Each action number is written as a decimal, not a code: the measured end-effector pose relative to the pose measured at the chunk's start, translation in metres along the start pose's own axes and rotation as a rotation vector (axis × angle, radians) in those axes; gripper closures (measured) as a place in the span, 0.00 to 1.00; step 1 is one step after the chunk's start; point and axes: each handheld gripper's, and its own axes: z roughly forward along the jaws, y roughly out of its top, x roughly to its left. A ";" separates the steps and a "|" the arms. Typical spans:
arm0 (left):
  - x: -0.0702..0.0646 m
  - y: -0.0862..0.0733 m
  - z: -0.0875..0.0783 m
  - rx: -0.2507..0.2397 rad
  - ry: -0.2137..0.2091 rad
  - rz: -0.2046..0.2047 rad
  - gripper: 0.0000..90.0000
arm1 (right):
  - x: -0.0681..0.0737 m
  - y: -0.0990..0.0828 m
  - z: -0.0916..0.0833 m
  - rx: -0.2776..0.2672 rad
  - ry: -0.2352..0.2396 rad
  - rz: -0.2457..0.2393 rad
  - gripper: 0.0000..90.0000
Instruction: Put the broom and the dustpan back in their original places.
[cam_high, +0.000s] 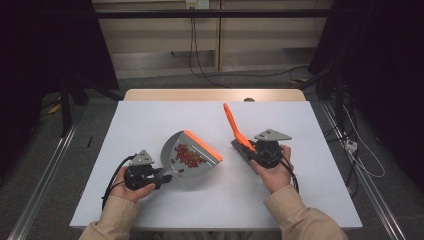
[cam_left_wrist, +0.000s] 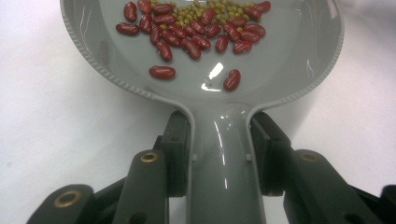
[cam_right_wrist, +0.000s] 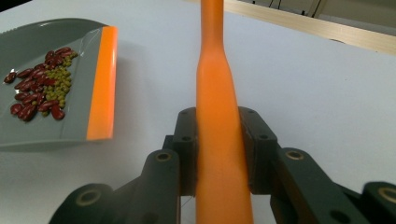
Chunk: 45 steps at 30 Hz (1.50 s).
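Observation:
A grey dustpan with an orange front lip lies on the white table. It holds a heap of red beans and small green beans. My left gripper is shut on the dustpan's grey handle, with both pads pressed against its sides. My right gripper is shut on the orange handle of a brush, which slants up and to the back left. In the right gripper view the dustpan lies to the left.
The white sheet covers most of a wooden table. Dark stands and cables are on the floor beyond and to the right. A person's hands and beige sleeves come in at the bottom.

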 end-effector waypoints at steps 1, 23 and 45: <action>0.001 0.000 -0.001 -0.002 0.004 -0.003 0.70 | -0.001 0.000 -0.001 0.000 -0.002 0.001 0.79; 0.016 0.002 -0.009 -0.020 0.092 -0.072 0.70 | -0.038 -0.010 -0.019 -0.036 -0.041 0.096 0.79; 0.031 -0.003 -0.007 -0.005 0.203 -0.162 0.70 | -0.071 -0.024 -0.038 -0.018 -0.142 0.114 0.79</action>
